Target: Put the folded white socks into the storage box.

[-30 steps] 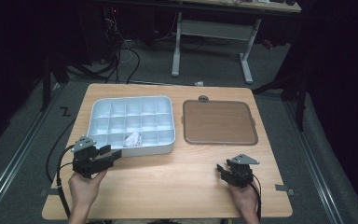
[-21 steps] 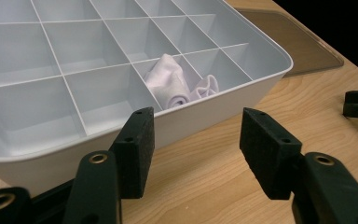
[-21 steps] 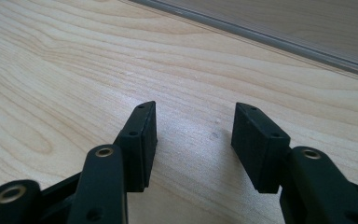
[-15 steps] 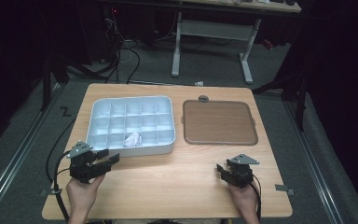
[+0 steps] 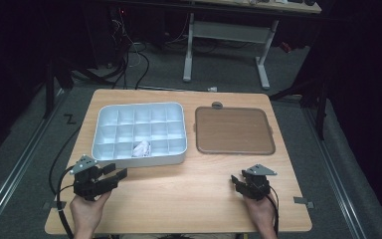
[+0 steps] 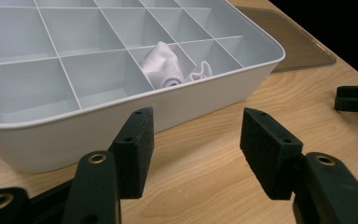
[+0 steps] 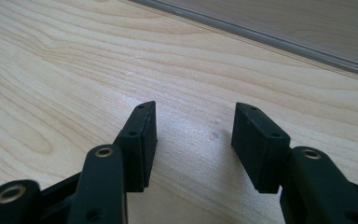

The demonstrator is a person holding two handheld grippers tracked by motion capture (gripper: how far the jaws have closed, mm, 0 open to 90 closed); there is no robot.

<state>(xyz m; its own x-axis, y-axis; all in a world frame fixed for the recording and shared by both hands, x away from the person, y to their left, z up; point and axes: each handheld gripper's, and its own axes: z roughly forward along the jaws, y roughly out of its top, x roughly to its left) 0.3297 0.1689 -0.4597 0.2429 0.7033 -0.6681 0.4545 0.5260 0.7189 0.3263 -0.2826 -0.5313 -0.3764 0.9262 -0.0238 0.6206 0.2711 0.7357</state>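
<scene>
Left hand-held gripper [image 6: 193, 149]: jaws apart, nothing held, rested low on worktop [image 5: 189, 199]. White cloth [image 6: 168, 65] seen crumpled in tray [image 6: 121, 112] compartment just ahead, beyond near wall. Judged light, soft, limp, not fragile; best pinched from above at raised fold. Right hand-held gripper [image 7: 193, 144]: jaws apart, empty.

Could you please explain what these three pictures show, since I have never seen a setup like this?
A person sits at a wooden table with a hand-held gripper in each hand: left hand-held gripper, right hand-held gripper. One picture looks down from above; the other two come from cameras riding on each tool, looking along its black jaws. On the table lie a white compartment tray with a crumpled white cloth in one compartment, and a brown lid beside it. Both tools are open and hold nothing.
</scene>
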